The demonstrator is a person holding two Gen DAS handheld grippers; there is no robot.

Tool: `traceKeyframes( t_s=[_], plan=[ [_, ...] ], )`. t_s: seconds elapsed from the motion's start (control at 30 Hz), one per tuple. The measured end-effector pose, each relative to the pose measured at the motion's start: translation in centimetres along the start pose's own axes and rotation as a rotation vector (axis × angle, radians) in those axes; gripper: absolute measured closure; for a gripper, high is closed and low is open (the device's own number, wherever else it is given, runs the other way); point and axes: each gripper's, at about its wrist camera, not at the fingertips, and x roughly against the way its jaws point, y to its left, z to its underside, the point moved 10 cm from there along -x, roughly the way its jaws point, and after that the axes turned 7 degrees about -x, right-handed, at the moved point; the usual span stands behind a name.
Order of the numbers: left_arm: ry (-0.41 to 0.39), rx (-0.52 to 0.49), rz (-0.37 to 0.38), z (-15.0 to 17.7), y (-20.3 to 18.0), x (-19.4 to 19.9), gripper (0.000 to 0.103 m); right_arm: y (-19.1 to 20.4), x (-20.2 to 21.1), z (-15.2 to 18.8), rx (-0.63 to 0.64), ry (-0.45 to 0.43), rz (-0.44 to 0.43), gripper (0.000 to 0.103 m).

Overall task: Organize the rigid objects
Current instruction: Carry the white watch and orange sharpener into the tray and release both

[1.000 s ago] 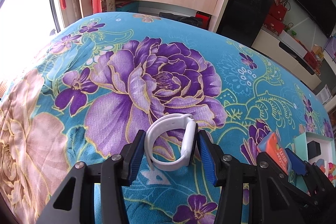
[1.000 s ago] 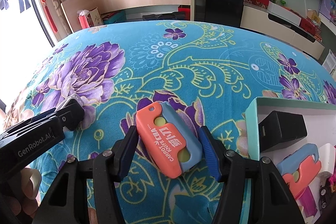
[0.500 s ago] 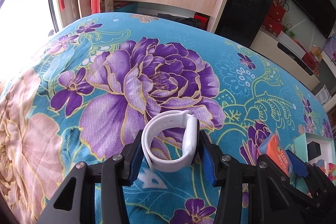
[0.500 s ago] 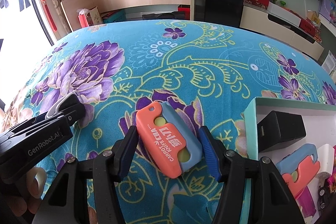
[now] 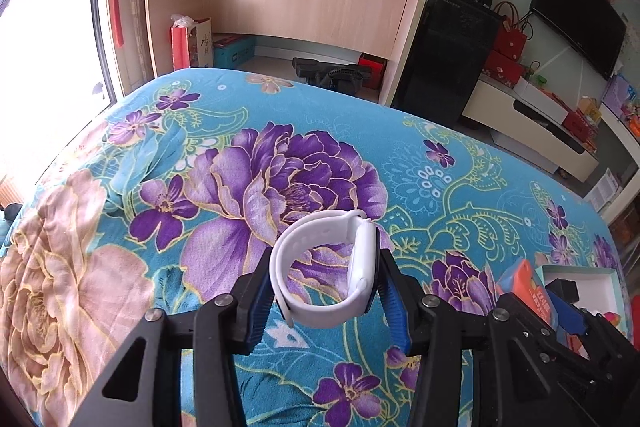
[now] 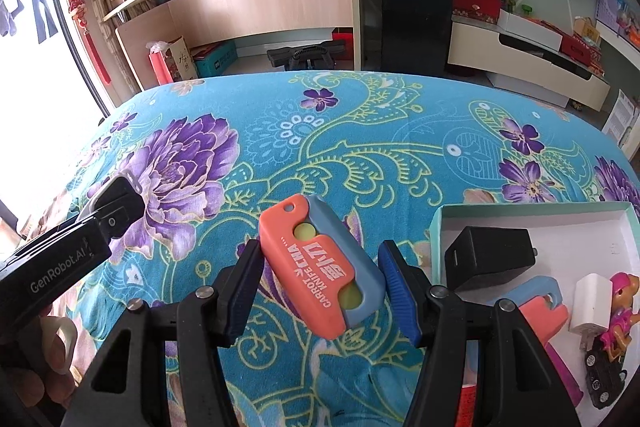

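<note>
**Both grippers loaded, box off to the right**

Left gripper [image 5: 326,281]: jaws part-open, pads pressed on a white watch [image 5: 328,267]. Band loop against the left pad, watch body against the right one. Watch appears clear of the cloth [image 5: 120,227], held above the purple flower print.

Right gripper [image 6: 320,275]: jaws about half open, clamped on an orange-and-blue toy knife [image 6: 320,267]. Pads bear on its two long edges near the lower end.

Box [image 6: 532,211]: open, teal rim, white inside, just right of the right gripper. Already holds a black cube, a second orange-and-blue knife, a white plug and a small toy figure on a car.

Step in hand, as I judge it: carry both items to the box. Right one is nearest, so it should go first. Keep the grip firm and steady until it is over a bare patch of the box floor, toward the far wall behind the cube. Lower before letting go; do not drop it onto the things inside. The watch band will flex, so avoid squeezing harder.

Orientation: knife's long axis runs diagonally, hole end up and far-left, other end down-right toward the camera, printed orange face up. Watch stands on edge, loop opening facing the camera, face to the right.
</note>
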Motion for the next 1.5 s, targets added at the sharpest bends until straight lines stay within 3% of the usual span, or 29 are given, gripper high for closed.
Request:
traceKeyframes(
  t_s=[0.4,0.9,1.23,1.5],
  plan=[
    [-0.044,-0.090,0.069,-0.1,-5.3,3.8,0.052,-4.5,5.3,0.0,-0.064,-0.050,0.043,0.042],
    [-0.057,-0.288,0.272,1.7,-18.3,6.4,0.051,-12.9,9.0,0.9,-0.150,-0.070,0.150,0.042],
    [-0.027,-0.373,0.314,4.1,-23.7,5.9,0.051,-19.3,10.6,1.6,-0.240,-0.078,0.218,0.042],
    [-0.009,-0.413,0.300,5.3,-25.9,4.7,0.051,-21.6,10.7,2.2,-0.277,-0.073,0.227,0.042]
  ],
)
